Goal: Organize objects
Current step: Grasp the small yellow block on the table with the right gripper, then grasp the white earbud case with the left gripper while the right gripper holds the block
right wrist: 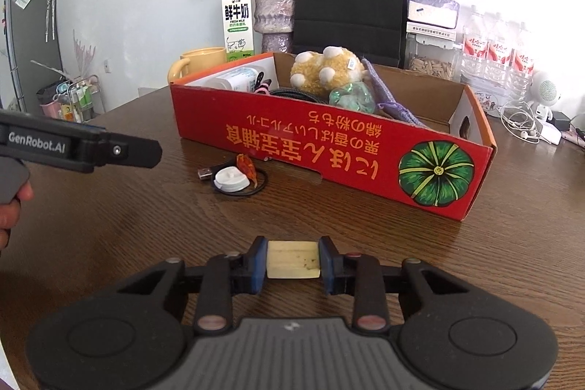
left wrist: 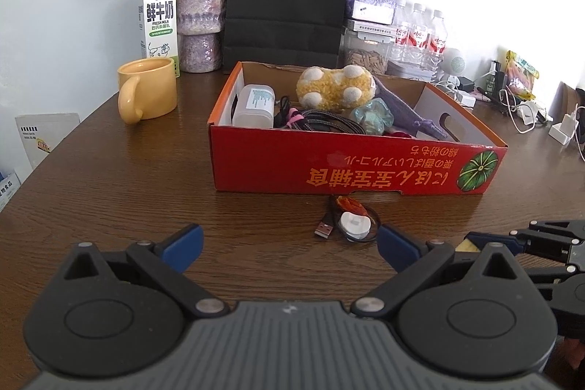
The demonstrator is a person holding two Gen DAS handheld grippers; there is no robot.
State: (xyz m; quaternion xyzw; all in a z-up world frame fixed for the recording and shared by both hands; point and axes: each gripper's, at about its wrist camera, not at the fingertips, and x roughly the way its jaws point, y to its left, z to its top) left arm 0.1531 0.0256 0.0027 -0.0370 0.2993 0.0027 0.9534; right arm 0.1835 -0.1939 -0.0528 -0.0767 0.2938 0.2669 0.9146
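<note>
In the left wrist view, the left gripper (left wrist: pixel 289 245) stood wide open with nothing between its blue fingers (left wrist: pixel 182 245), hovering over the brown wooden table (left wrist: pixel 128 192). Just ahead of the fingertips, slightly toward the right finger, lay a small white charger puck (left wrist: pixel 354 223) with a coiled black USB cable (left wrist: pixel 324 228) and a bit of orange wrapper (left wrist: pixel 351 204). Beyond these sat the red cardboard box (left wrist: pixel 358 170), holding a yellow plush toy (left wrist: pixel 334 86), a white power bank (left wrist: pixel 255 106) and bundled dark cords (left wrist: pixel 325 121). The right gripper (left wrist: pixel 471 245) showed at the right edge, a pale block only partly visible at its tips.

In the right wrist view, the right gripper (right wrist: pixel 293 260) had its blue pads (right wrist: pixel 256 262) pressed on both sides of a cream-coloured rectangular block (right wrist: pixel 293 260), low over the table. The box lay ahead and right of the fingers, the charger puck ahead and left. No earlier picture showed its motion.
</note>
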